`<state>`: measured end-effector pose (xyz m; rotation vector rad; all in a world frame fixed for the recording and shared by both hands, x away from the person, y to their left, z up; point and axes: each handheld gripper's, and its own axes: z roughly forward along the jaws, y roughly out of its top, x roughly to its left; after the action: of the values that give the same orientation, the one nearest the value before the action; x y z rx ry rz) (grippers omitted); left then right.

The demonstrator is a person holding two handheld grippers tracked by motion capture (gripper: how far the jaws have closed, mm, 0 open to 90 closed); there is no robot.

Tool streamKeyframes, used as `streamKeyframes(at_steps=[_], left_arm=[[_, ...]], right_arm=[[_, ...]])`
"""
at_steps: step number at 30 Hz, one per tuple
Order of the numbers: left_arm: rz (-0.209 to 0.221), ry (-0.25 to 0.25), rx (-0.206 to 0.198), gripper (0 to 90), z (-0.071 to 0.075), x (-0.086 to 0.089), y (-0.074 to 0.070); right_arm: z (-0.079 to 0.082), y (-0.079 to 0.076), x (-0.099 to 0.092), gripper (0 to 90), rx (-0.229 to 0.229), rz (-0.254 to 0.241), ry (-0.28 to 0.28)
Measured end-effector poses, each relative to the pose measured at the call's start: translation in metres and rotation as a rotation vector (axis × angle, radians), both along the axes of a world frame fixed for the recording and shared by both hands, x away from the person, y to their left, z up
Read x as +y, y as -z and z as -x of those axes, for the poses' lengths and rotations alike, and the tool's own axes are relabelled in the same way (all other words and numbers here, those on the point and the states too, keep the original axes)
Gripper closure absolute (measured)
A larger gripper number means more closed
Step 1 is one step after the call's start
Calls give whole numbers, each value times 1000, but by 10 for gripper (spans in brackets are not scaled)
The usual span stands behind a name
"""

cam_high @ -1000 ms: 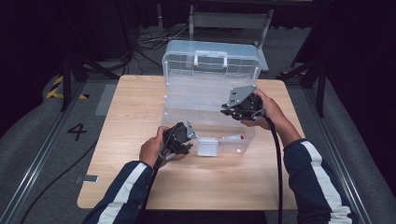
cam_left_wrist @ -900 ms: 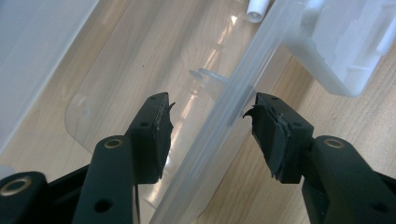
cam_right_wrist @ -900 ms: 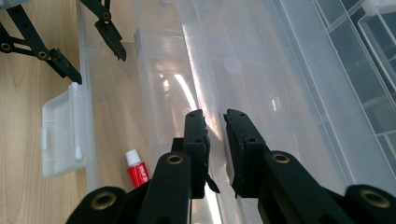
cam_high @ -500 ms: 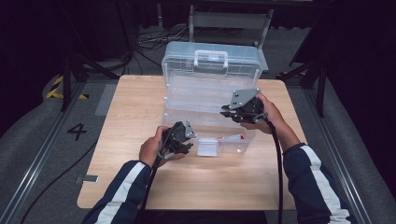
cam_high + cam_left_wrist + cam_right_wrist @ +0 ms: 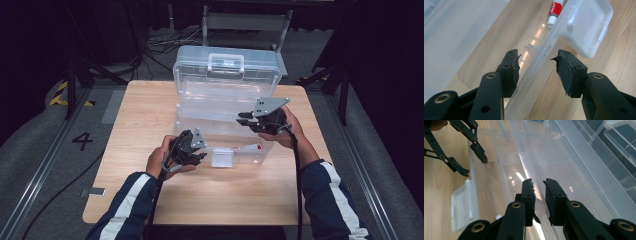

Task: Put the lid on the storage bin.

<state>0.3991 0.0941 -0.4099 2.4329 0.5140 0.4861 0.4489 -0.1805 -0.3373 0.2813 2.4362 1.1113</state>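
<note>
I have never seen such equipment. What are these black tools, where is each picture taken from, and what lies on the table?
A person holds one black two-jaw tool in each hand: the left hand-held gripper and the right hand-held gripper. One camera looks down from above; one rides on each gripper. On the light wooden table stands an open clear plastic storage box containing a small red-and-white tube. The left jaws straddle the box's front wall and have just been closing, not yet touching. The right jaws look almost shut on an inner wall.
</note>
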Motion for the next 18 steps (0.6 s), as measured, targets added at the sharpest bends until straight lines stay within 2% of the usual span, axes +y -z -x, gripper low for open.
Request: streamKeyframes(at_steps=[4, 6, 8, 13, 15, 18], left_arm=[[57, 8, 3, 582, 2, 10, -7], [53, 14, -5, 593, 4, 14, -9], [81, 21, -1, 610, 5, 17, -11], [100, 29, -19, 653, 9, 26, -17], [111, 37, -20, 717, 10, 33, -21], [122, 23, -35, 804, 12, 43, -25]], right_arm=[[1, 3, -4, 779, 2, -40, 8], [2, 4, -5, 778, 3, -54, 15], [3, 4, -7, 777, 4, -68, 22], [5, 4, -12, 777, 4, -78, 40], [5, 4, -14, 777, 2, -80, 40], [6, 4, -15, 777, -3, -74, 40]])
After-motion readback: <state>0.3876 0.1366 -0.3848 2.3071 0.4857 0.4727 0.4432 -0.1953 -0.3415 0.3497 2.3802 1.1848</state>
